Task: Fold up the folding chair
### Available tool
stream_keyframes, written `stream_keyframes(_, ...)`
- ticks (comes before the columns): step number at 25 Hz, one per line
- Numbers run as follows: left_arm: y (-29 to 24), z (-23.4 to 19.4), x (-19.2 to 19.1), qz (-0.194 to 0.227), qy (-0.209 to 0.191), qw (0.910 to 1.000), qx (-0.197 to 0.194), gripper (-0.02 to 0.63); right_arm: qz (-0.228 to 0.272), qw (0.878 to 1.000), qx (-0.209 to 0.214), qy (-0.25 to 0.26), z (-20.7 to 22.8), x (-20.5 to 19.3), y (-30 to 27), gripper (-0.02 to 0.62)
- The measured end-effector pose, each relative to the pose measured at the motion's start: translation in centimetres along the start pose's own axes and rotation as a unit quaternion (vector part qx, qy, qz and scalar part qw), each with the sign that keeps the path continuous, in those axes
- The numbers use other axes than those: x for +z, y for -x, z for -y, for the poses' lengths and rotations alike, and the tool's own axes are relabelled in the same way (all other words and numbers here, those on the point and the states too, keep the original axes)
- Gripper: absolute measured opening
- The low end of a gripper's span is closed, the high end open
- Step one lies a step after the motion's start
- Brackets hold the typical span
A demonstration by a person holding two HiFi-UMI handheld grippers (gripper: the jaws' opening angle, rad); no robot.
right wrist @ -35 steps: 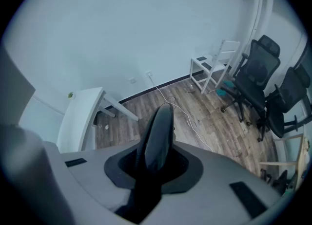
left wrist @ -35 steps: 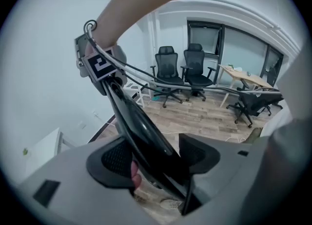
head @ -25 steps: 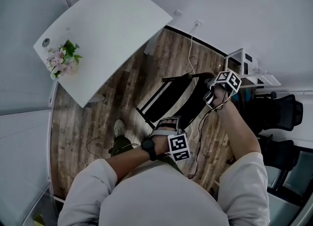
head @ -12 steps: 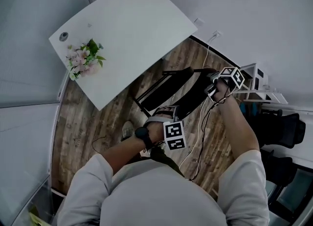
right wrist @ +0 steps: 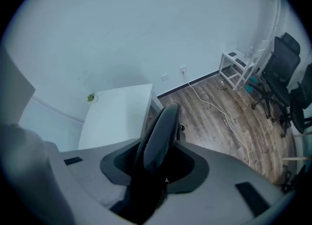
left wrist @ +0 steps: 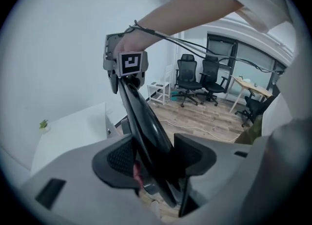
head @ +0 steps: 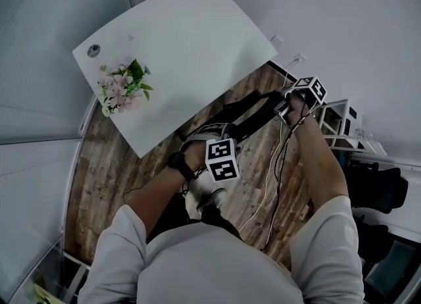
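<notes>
Head view: folding chair point(head: 253, 113) now nearer the table point(head: 184, 39), left fingers point(left wrist: 114, 158) closing, right fingers point(right wrist: 191, 163) opening around it.

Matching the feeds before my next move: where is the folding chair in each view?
Head view: the folding chair is at the centre, a dark slanted shape just below the table's near corner.
Left gripper view: it runs from bottom centre up towards the upper left.
Right gripper view: it is at bottom centre, seen edge-on.
Shared landmark: the white table.
</notes>
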State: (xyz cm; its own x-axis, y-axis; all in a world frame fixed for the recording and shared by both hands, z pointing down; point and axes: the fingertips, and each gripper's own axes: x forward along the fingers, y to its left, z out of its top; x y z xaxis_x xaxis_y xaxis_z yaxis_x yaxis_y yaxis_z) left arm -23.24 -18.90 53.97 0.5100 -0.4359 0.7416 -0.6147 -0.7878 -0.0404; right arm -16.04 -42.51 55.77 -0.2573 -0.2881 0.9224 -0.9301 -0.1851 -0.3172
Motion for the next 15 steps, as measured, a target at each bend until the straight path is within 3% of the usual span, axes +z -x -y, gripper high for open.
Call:
stream_keyframes(11,2.5,-7.8,-4.0,0.011,0.075,0.9942,0.077,0.212,0.012,0.998,0.052,0.039,-8.5,0.9,-3.2,0.229)
stream_keyframes(15,3.2,-9.8,-5.0,0.014,0.105,0.9899,0.095,0.212,-0.005,0.993,0.074,0.089,-11.2,0.3,-3.5,0.287)
